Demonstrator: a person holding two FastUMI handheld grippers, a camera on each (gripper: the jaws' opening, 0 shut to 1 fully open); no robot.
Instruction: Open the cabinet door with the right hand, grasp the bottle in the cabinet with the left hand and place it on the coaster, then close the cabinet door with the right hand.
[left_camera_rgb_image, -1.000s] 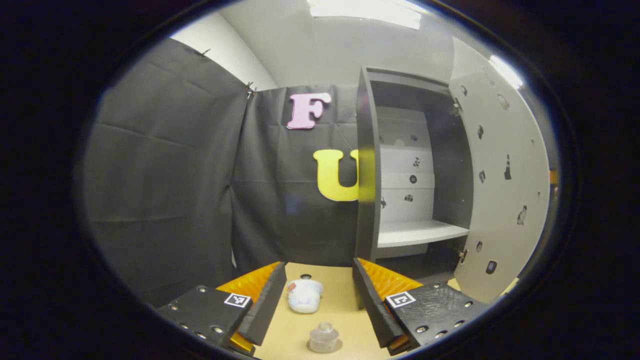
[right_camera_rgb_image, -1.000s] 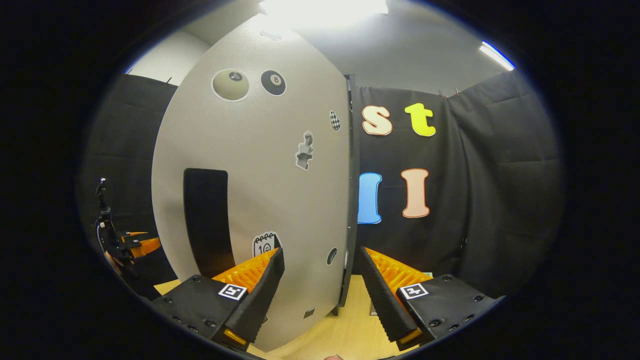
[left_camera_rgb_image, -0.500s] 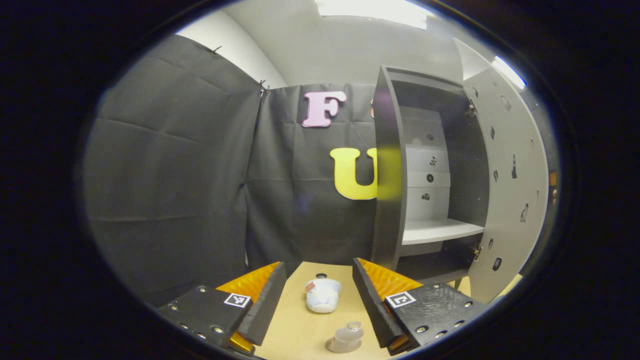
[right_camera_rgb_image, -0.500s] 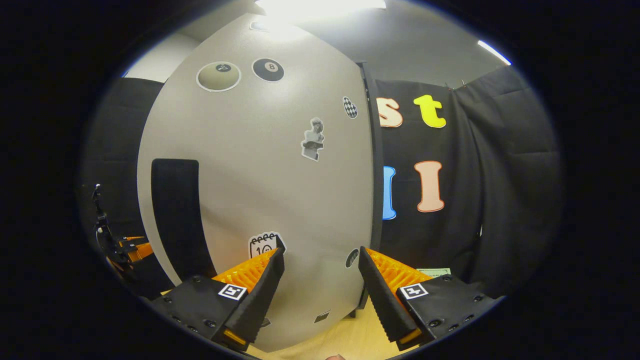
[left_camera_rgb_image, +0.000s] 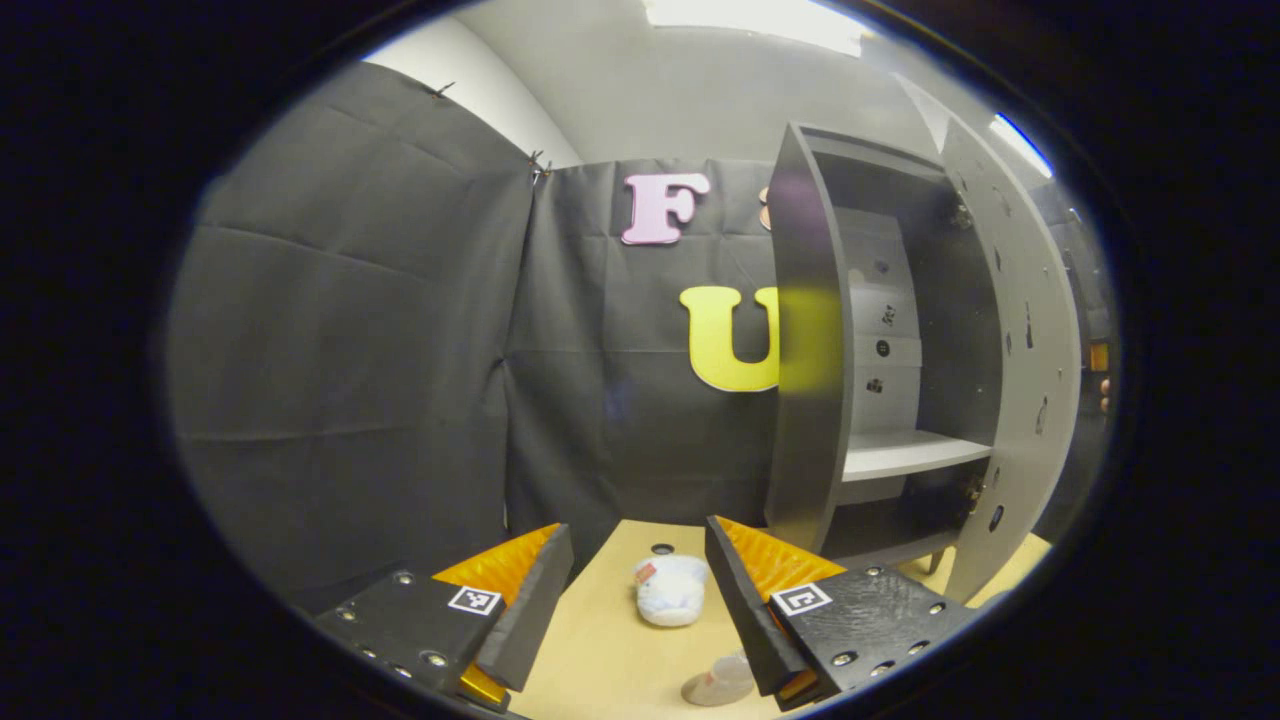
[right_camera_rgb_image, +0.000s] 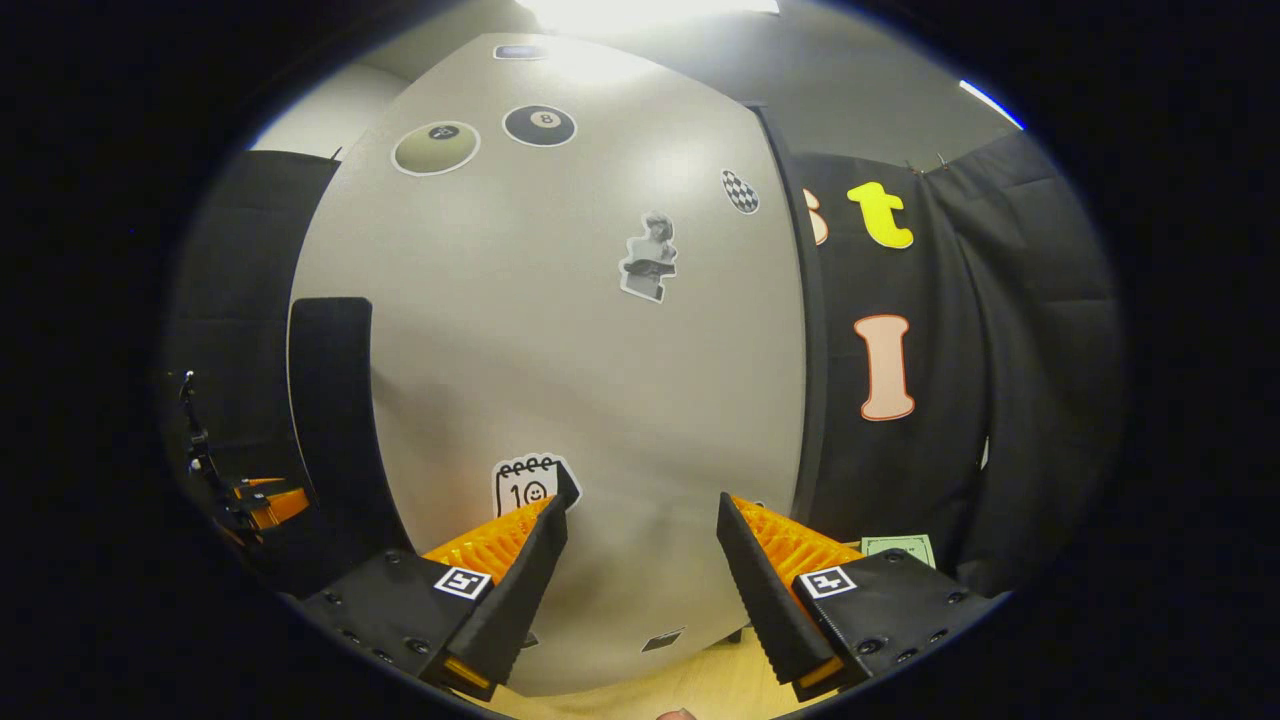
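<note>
Door (right_camera_rgb_image: 560, 330) of the cabinet (left_camera_rgb_image: 880, 350) is being faced by the spread right tongs (right_camera_rgb_image: 640, 560). Bottle (left_camera_rgb_image: 722, 682) is being seen on the surface (left_camera_rgb_image: 610, 660) by the spread left tongs (left_camera_rgb_image: 635, 590), beside a white pouch (left_camera_rgb_image: 670, 603). Nothing is being kept on the cabinet's shelf (left_camera_rgb_image: 905, 452).

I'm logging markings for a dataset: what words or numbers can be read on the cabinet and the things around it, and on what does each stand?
"8": on the black ball sticker near the top of the cabinet door.
"10": on the calendar sticker low on that door.
Green card by the cloth: print too small to read.
Small stickers on the back panel inside the cabinet: too small to read.
</note>
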